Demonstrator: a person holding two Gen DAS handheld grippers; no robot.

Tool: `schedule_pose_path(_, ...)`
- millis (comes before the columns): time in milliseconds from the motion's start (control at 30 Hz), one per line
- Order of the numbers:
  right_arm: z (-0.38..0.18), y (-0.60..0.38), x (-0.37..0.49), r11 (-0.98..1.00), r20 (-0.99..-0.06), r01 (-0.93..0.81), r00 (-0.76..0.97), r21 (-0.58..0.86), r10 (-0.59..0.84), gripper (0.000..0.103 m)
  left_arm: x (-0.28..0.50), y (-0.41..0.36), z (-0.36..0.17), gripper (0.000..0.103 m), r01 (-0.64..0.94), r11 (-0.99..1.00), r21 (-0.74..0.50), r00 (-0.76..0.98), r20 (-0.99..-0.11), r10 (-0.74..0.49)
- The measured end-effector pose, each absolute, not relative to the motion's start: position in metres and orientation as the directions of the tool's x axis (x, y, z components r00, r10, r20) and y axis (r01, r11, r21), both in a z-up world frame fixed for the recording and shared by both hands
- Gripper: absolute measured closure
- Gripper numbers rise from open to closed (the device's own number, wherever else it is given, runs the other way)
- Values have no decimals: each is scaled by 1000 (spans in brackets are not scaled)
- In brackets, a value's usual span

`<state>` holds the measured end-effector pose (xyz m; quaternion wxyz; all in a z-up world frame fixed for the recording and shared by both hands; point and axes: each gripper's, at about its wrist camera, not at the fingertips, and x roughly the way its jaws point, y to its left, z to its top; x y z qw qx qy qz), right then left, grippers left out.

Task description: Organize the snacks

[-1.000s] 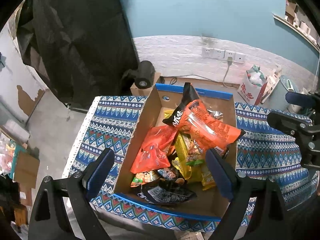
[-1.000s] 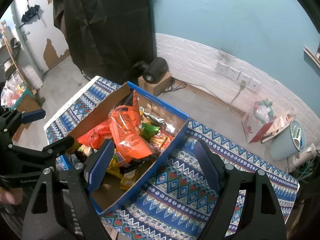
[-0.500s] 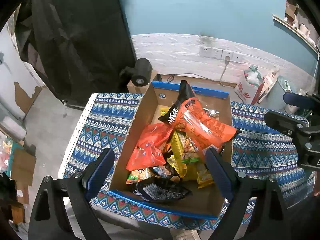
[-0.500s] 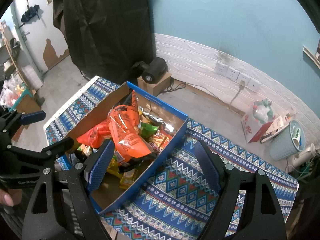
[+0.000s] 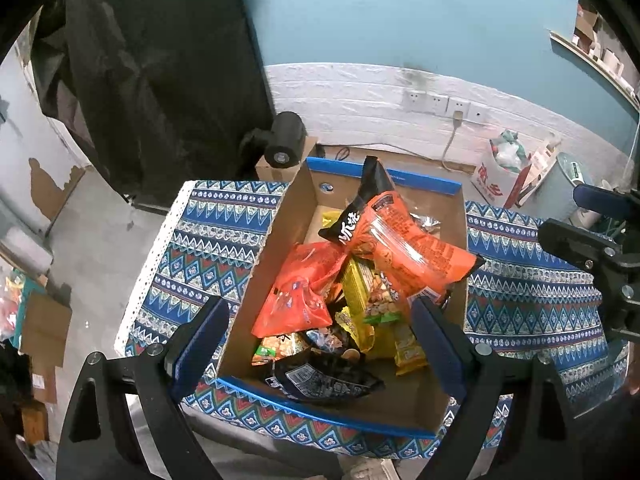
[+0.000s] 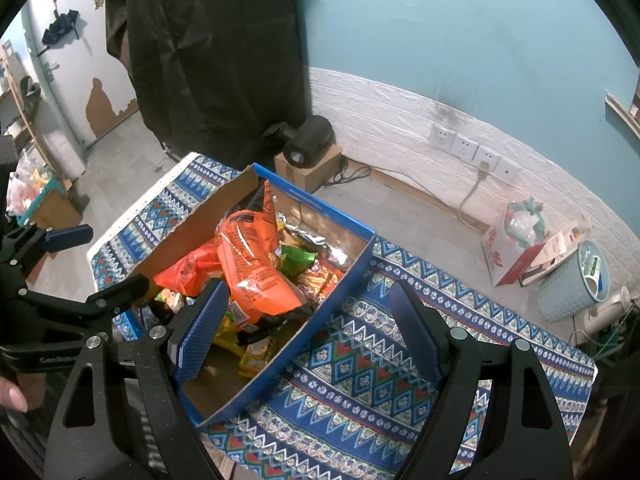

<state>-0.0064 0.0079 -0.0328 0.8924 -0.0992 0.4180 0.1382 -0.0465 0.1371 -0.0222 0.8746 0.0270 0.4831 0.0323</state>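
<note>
A cardboard box with blue rims (image 5: 280, 236) (image 6: 340, 284) sits on a patterned tablecloth and holds a heap of snack bags. A large orange bag (image 5: 408, 248) (image 6: 252, 264) lies on top, with a smaller orange-red bag (image 5: 296, 296), a black bag (image 5: 320, 380) and yellow packets (image 5: 360, 292) around it. My left gripper (image 5: 320, 344) is open and empty, hovering above the near end of the box. My right gripper (image 6: 308, 332) is open and empty, above the box's right rim. Each gripper also shows in the other's view (image 5: 592, 240) (image 6: 80, 280).
The table carries a blue patterned cloth (image 5: 532, 304) (image 6: 384, 384). Behind it stand a black speaker on a small carton (image 5: 284, 148), a black drape (image 5: 160, 80), wall sockets (image 5: 444, 104), a white bag (image 5: 504, 168) and a pale bin (image 6: 572, 280) on the floor.
The left wrist view has shifted slightly, so the box sits a little further left in frame. Both grippers stay open and the snacks have not moved.
</note>
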Motion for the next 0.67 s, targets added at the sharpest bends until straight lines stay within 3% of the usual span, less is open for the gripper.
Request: schedule_pose_path(667,-32,6,-8,943,-774,-328,611,-59,164,21,-46,135,-28,10,-12,997,78,512,-856,73)
